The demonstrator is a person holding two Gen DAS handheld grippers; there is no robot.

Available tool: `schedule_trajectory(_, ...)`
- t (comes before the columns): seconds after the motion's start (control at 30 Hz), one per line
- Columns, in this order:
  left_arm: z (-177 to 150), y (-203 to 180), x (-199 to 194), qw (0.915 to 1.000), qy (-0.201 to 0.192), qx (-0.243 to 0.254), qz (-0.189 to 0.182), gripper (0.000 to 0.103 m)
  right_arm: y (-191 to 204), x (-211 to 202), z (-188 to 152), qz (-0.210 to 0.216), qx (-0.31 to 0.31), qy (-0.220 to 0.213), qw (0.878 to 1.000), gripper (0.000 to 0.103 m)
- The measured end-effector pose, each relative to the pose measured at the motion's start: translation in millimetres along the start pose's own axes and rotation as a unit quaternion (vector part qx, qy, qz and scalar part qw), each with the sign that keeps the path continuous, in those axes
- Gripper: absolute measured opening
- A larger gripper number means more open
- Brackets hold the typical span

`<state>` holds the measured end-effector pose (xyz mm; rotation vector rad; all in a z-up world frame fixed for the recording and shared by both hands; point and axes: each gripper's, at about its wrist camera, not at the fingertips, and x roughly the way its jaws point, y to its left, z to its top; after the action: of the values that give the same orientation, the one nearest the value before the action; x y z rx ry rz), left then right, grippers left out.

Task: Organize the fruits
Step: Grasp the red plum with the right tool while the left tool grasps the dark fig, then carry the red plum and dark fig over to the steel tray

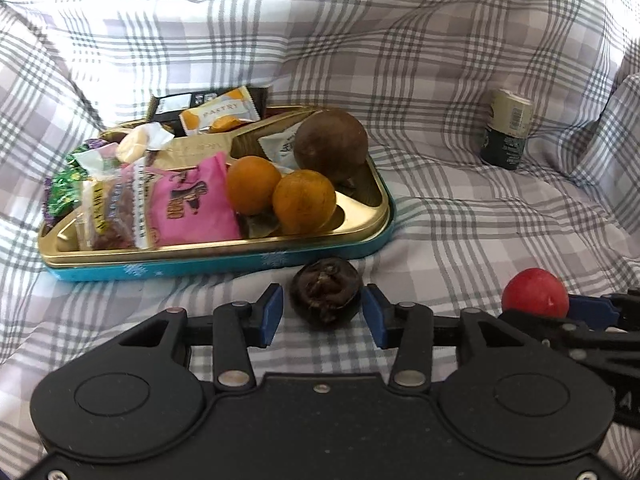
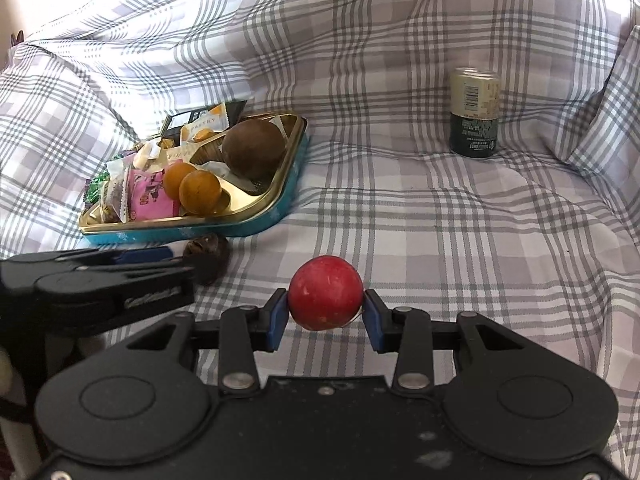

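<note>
Lying on the checked bedsheet [image 1: 460, 208], a dark wrinkled fruit [image 1: 326, 296] is flanked by the left tongs [image 1: 323, 312], which are spread wide with small gaps either side. A red fruit [image 2: 325, 298] is gripped between the pads of the right tongs [image 2: 326, 316]. Oranges [image 1: 280, 192] and snack packets are seen in a gold tin [image 1: 360, 216] just behind; a can [image 2: 475, 112] stands well apart.

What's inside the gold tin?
The gold tin holds two orange fruits, a big brown fruit, a pink packet and other wrapped snacks. Whatever lies under the pile is covered.
</note>
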<state>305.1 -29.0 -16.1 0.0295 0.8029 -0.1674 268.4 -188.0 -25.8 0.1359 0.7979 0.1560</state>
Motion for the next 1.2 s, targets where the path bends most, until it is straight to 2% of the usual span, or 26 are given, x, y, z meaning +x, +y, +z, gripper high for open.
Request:
schedule_trajectory(0.2, -1, -9, 9, 0.9997, -0.003, 0.019, 0.012, 0.054, 1, 0, 1, 0.004, 0.001, 0.001, 1.0, 0.041)
schedule_trajectory(0.73, 1, -9, 19, 0.9998, -0.009, 0.001, 0.019, 0.053, -1, 5, 3, 0.002, 0.008, 0.013, 1.0, 0.041)
schedule_trajectory(0.97, -9, -9, -14, 0.9994, -0.012, -0.021, 0.027, 0.052, -5, 5, 5, -0.001, 0.015, 0.01, 1.0, 0.041)
schedule_trajectory(1.2, -39, -8, -63, 0.999, -0.015, -0.034, 0.027, 0.052, -3, 5, 3, -0.002, 0.005, 0.007, 1.0, 0.041)
